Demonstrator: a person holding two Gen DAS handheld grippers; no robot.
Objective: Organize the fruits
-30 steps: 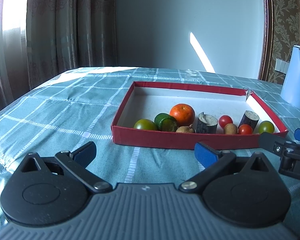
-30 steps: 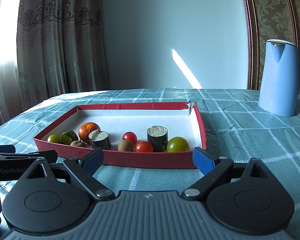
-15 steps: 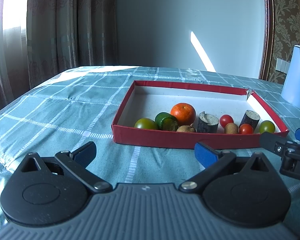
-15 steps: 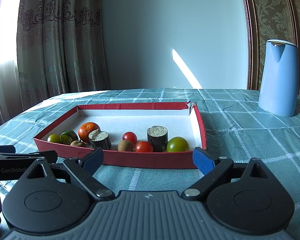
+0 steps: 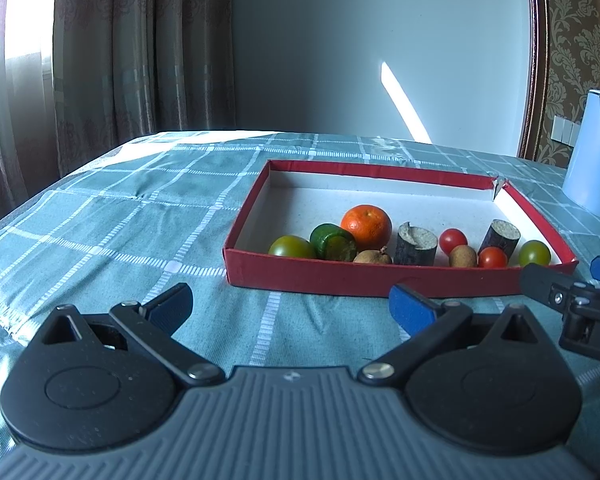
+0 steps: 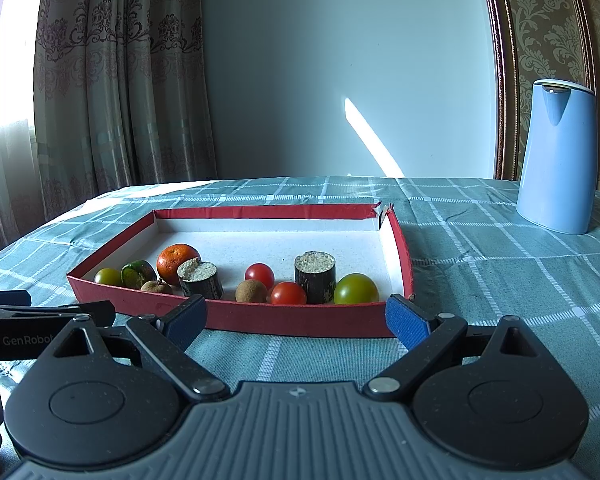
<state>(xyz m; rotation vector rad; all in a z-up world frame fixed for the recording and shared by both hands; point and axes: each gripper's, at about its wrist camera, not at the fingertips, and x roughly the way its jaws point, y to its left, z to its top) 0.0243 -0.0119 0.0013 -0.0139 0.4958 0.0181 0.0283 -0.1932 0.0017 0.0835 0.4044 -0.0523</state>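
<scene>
Left gripper [image 5: 290, 304]: your fingers are spread wide, nothing between them; it hovers over the cloth just short of the tray's near wall.
Right gripper [image 6: 296, 322]: also wide open and empty, near wall of the tray right ahead.
Tray [image 6: 300, 320]: red, shallow, on the checked cloth [image 5: 100, 216]; far right corner is torn.
Fruit: all crowded along the near wall. Left to right: green tomato [image 5: 291, 246], lime [image 5: 332, 242], orange [image 5: 366, 222], longan [image 5: 373, 257], cane piece [image 5: 415, 243], red tomatoes [image 5: 453, 240], second longan [image 5: 463, 256], second cane piece [image 5: 504, 236], green tomato [image 5: 534, 253].
Room: back half of the tray is bare; you have open cloth on the left.
Kettle [image 6: 556, 160]: blue, well right of the tray.
</scene>
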